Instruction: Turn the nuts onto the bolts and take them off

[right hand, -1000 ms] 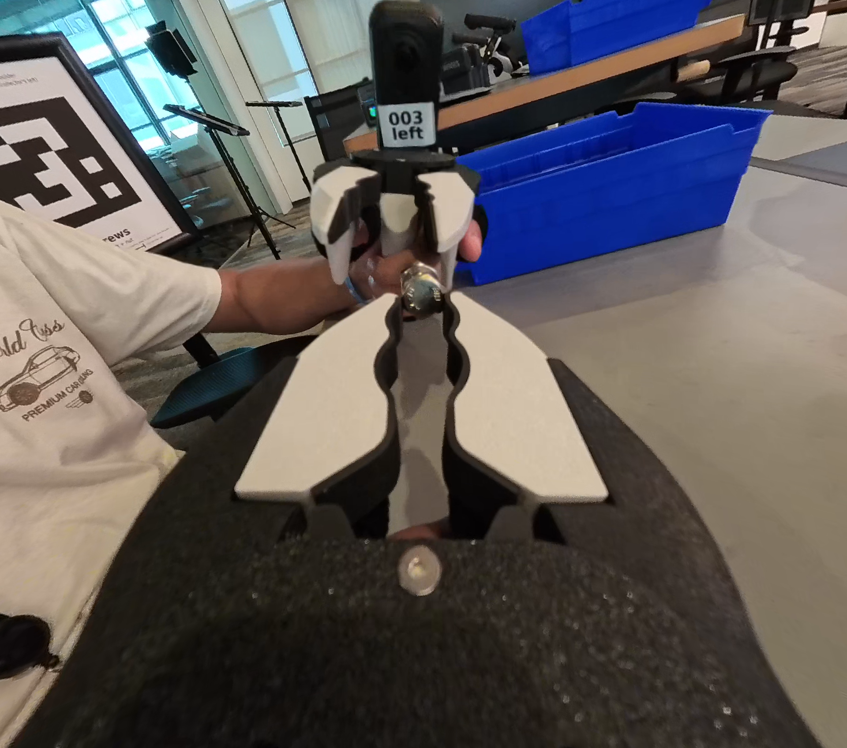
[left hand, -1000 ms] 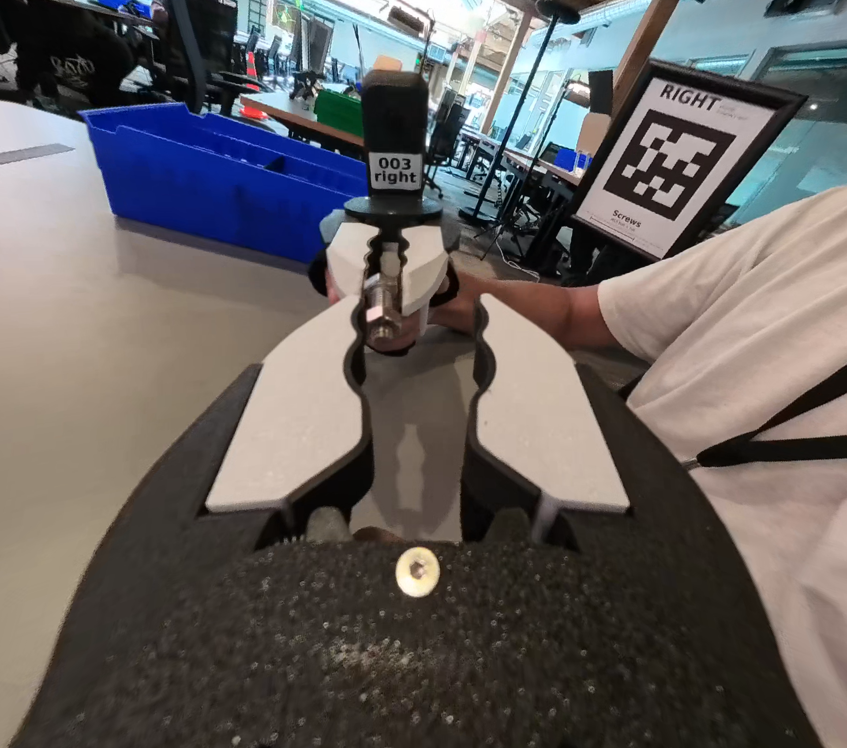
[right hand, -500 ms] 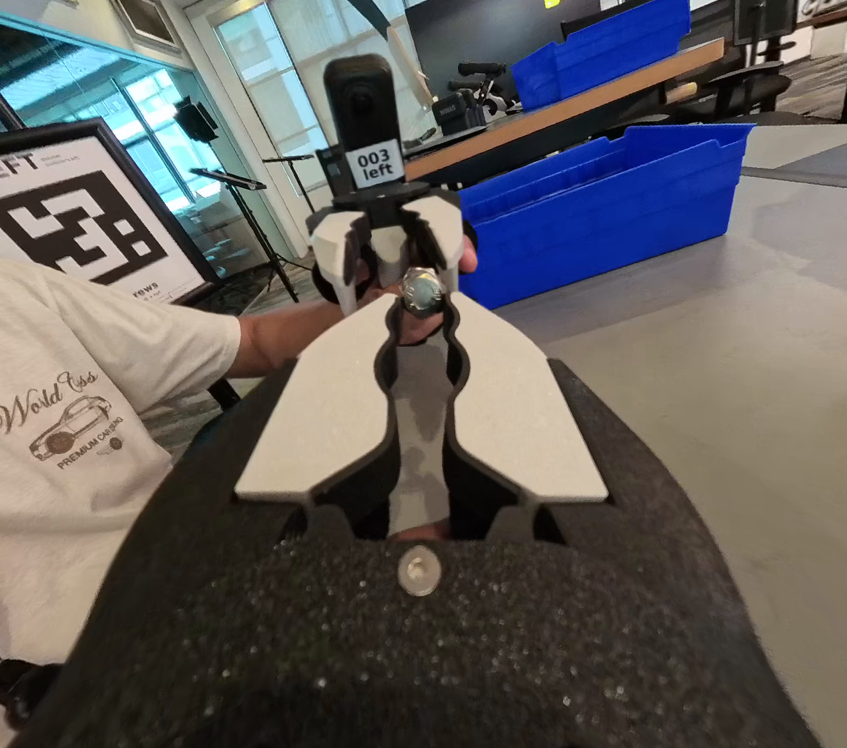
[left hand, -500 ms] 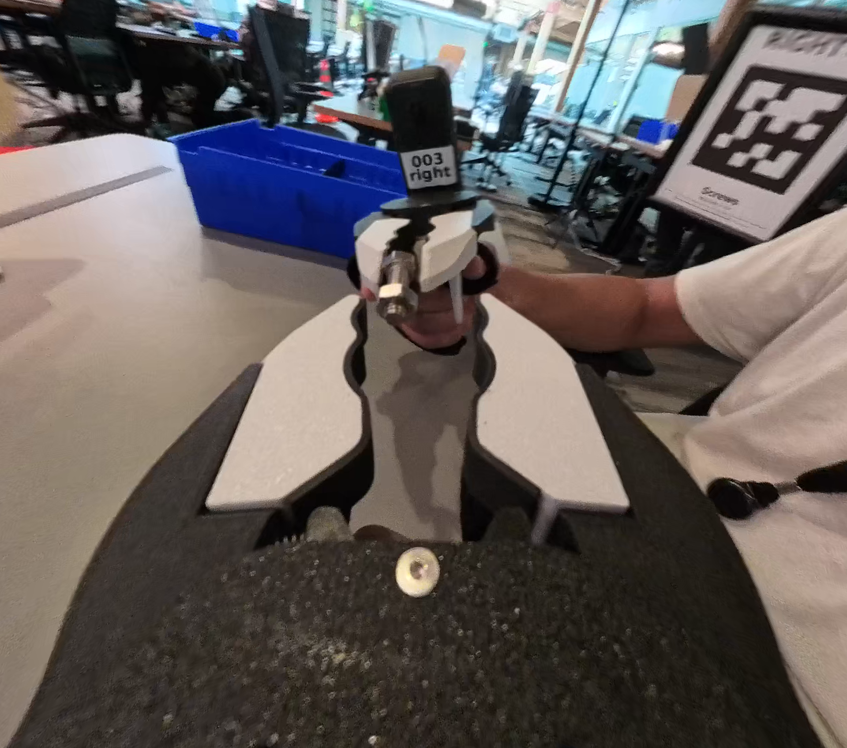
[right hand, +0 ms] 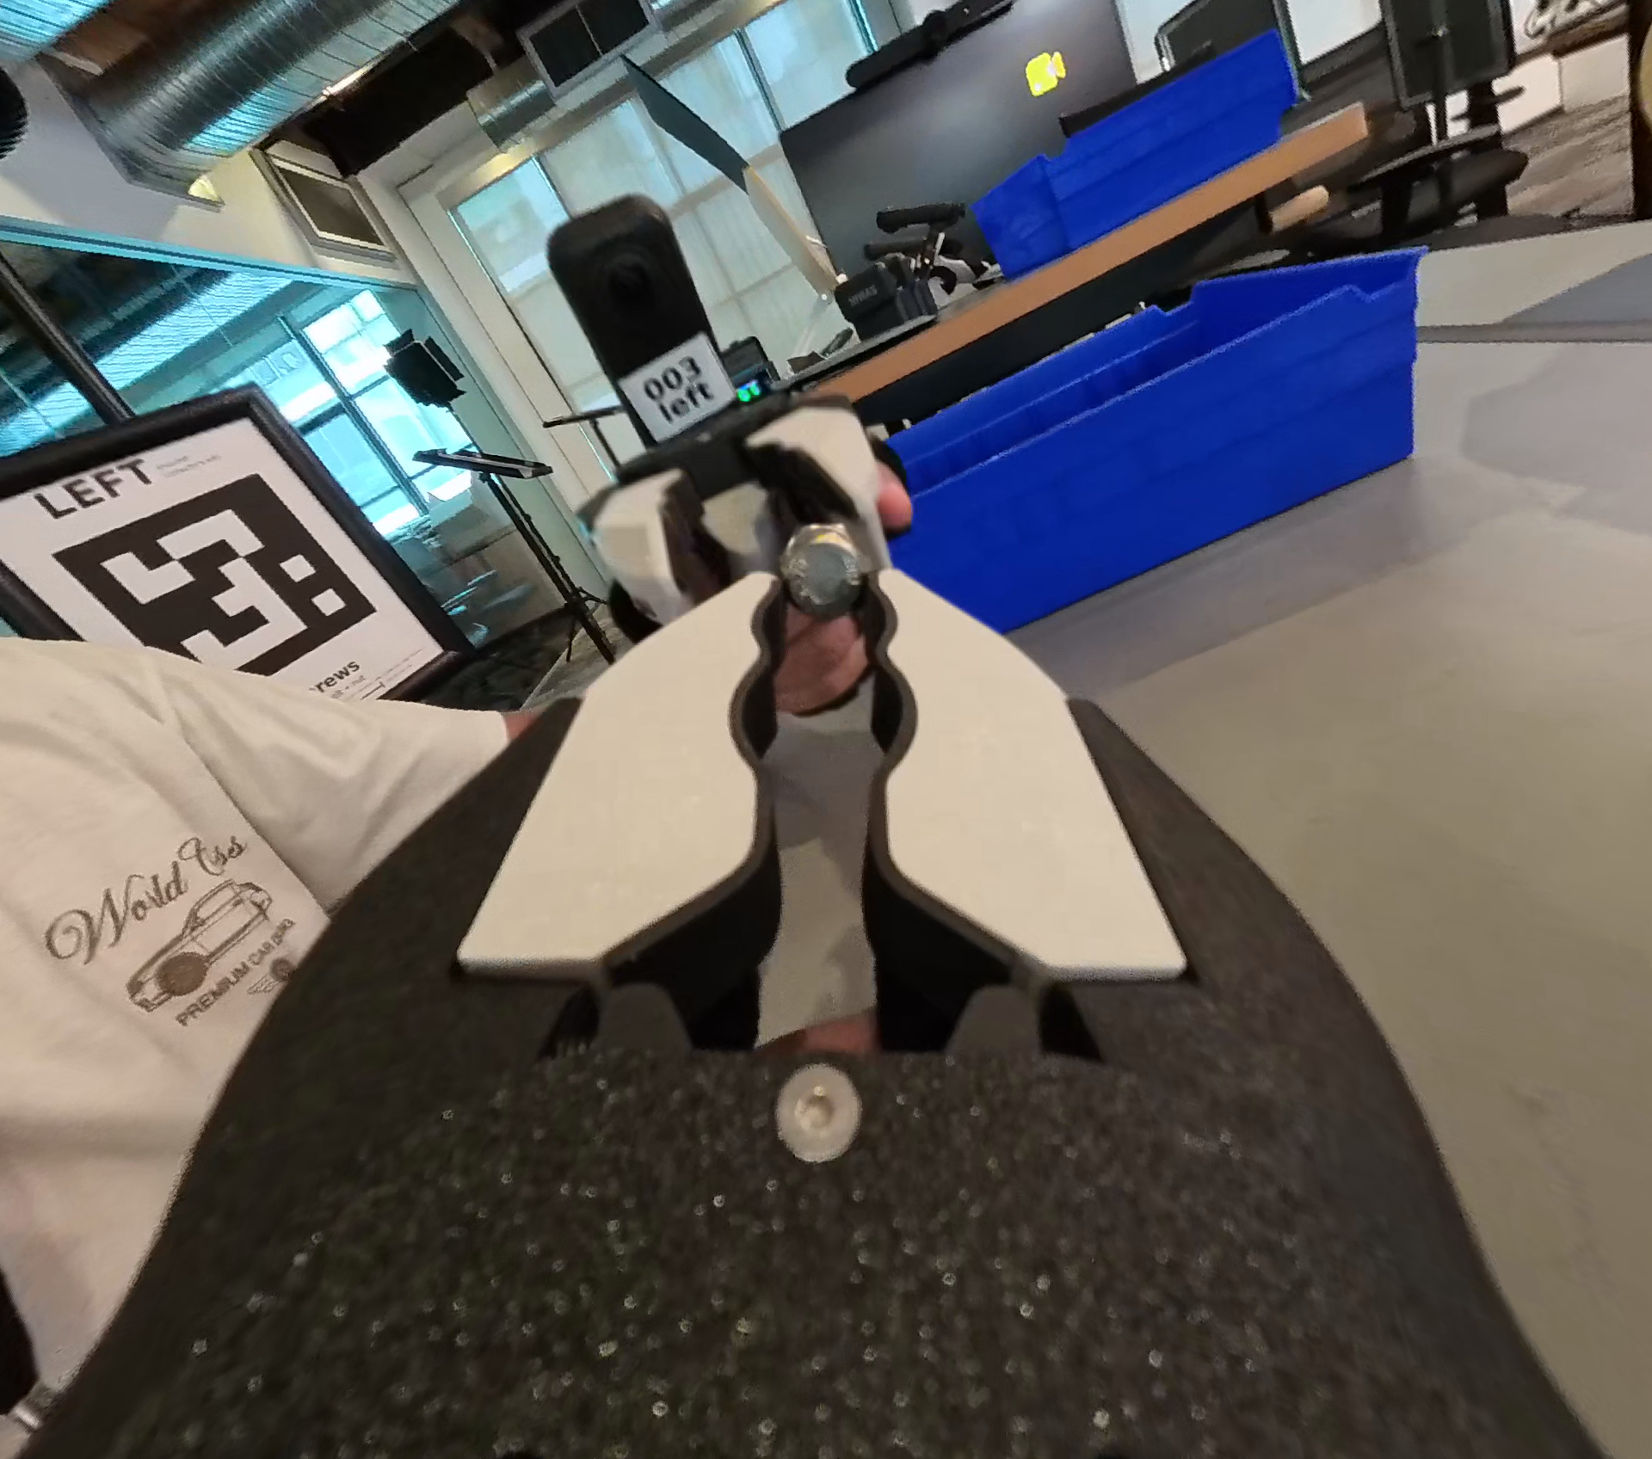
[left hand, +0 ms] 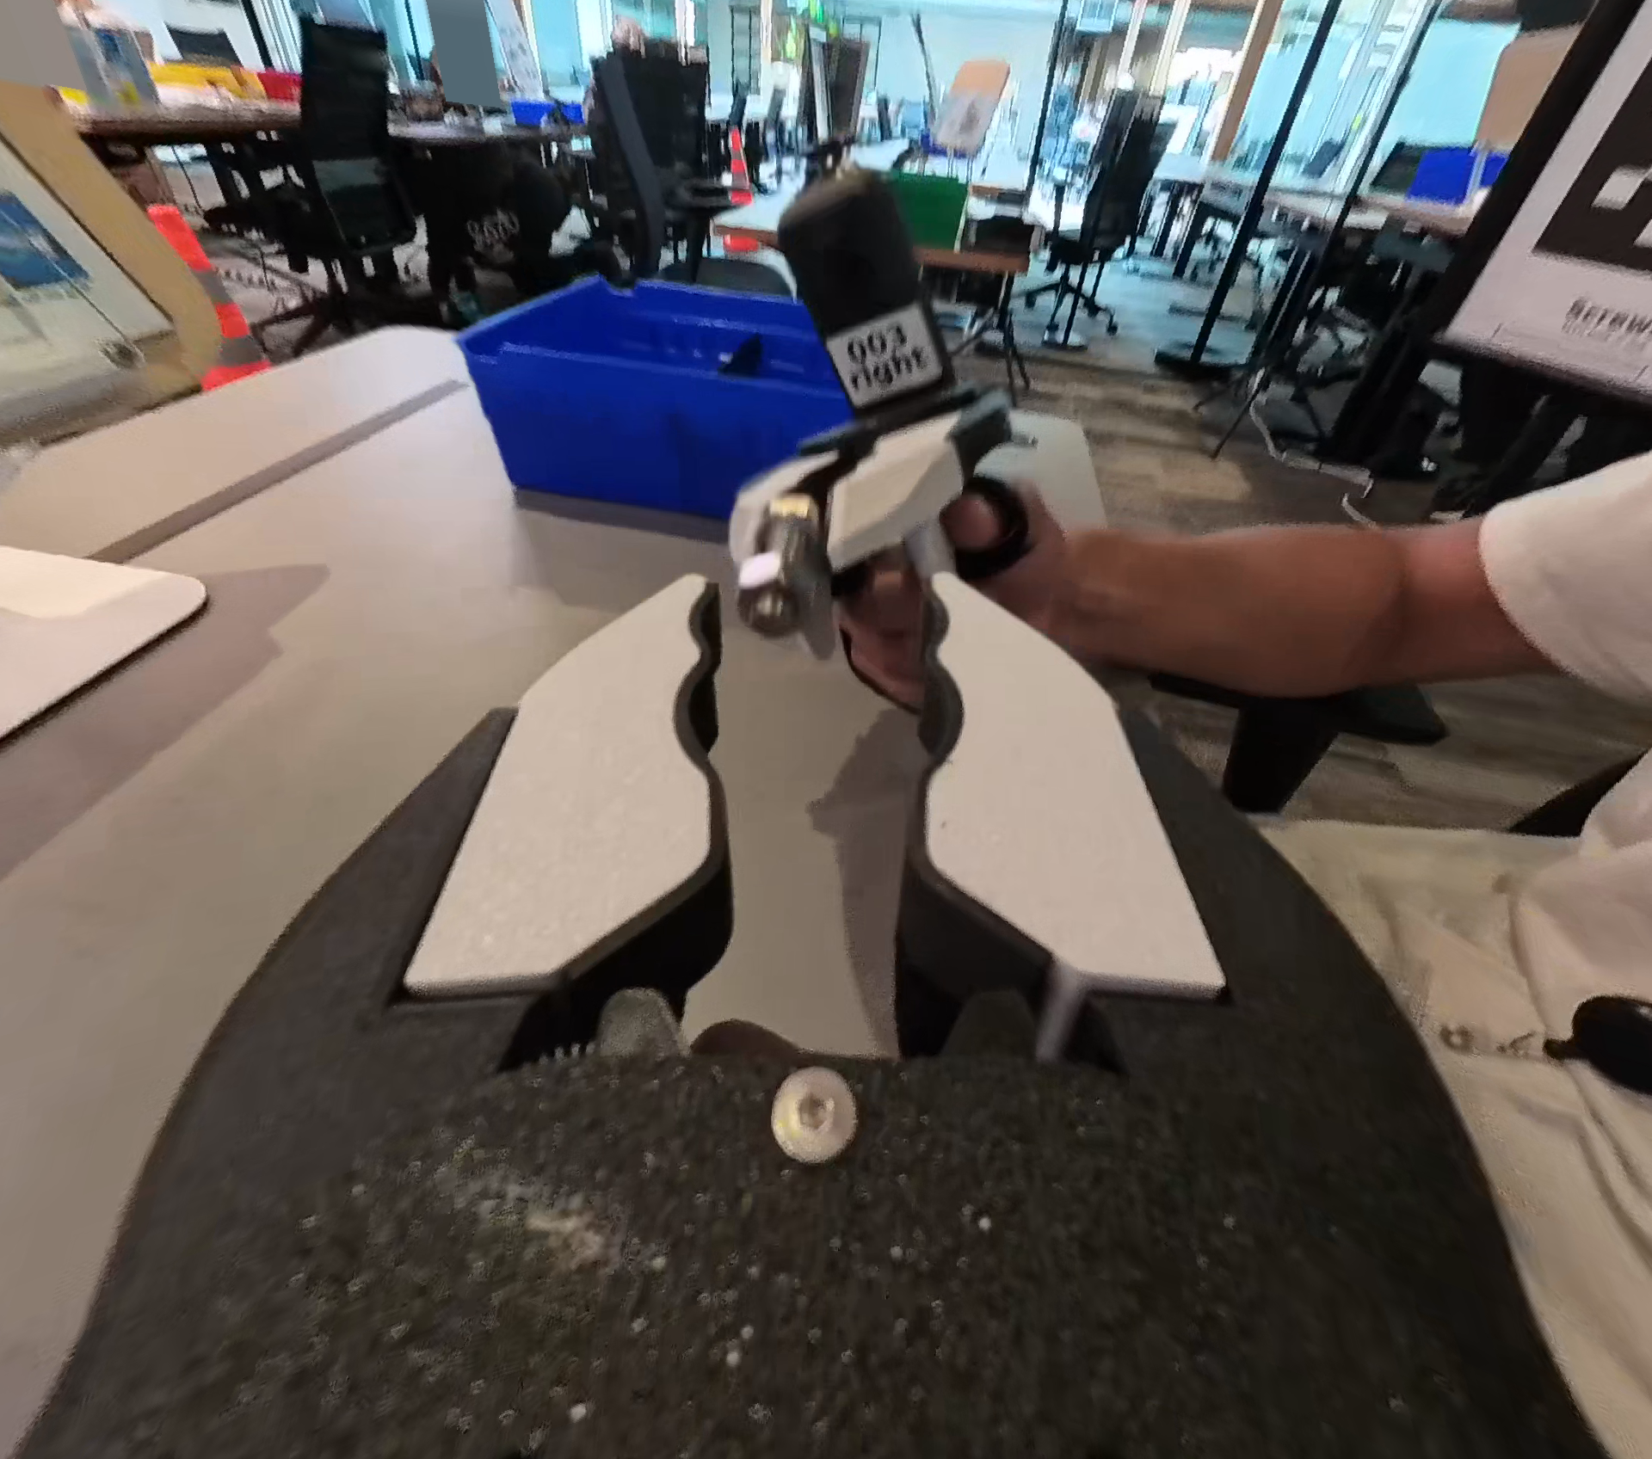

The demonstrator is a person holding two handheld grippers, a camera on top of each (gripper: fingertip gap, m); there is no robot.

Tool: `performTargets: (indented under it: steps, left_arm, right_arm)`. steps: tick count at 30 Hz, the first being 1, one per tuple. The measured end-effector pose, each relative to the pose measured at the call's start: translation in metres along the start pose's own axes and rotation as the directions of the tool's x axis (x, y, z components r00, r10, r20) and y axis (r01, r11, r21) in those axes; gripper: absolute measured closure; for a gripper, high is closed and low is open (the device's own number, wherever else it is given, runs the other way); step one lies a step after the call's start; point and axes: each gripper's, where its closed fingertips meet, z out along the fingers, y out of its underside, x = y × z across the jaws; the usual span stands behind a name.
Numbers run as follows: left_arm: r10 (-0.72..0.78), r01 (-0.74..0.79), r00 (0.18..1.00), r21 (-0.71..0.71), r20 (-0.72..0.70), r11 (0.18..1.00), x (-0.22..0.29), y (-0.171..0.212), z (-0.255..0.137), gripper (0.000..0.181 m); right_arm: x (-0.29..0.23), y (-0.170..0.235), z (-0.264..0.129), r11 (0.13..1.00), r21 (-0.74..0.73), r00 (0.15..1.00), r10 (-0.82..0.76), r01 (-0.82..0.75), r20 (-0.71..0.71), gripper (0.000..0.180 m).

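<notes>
Bolt (right hand: 821, 578) pinched in right gripper (right hand: 822, 594) jaws; left gripper (left hand: 818, 643) jaws spread.

Grey table (left hand: 358, 612) bare between both grippers and the blue bin (left hand: 661, 424); passage open there. Bin blocks the far side. White slab (left hand: 71, 612) lies at the table's left edge. Left gripper (left hand: 818, 665): fingers apart, gap unobstructed. Right gripper (right hand: 822, 603): gap plugged by the bolt (right hand: 818, 580).
</notes>
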Motion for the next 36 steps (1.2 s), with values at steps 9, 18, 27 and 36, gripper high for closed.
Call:
performTargets:
  steps: [9, 18, 27, 36]
  left_arm:
    - [-0.005, -0.001, 0.999, -0.112, -0.046, 0.994, 0.010, 0.028, 0.012, 0.138]
    - [0.012, -0.012, 0.999, -0.006, -0.036, 1.000, 0.011, -0.001, 0.002, 0.141]
    - [-0.007, 0.006, 1.000, -0.036, -0.019, 0.999, 0.007, 0.009, 0.000, 0.139]
    - [0.018, -0.023, 0.999, -0.108, -0.042, 0.994, 0.010, 0.019, 0.011, 0.138]
  right_arm:
    - [-0.008, -0.005, 0.001, 1.000, 0.016, 1.000, -0.007, 0.006, 0.026, 0.164]
    - [-0.006, -0.001, 0.003, 1.000, 0.011, 1.000, 0.012, -0.012, 0.022, 0.164]
    - [-0.012, -0.008, 0.001, 0.999, 0.033, 0.999, 0.017, -0.019, 0.036, 0.164]
    - [-0.015, -0.012, 0.001, 0.999, 0.046, 0.999, 0.025, -0.027, 0.048, 0.164]
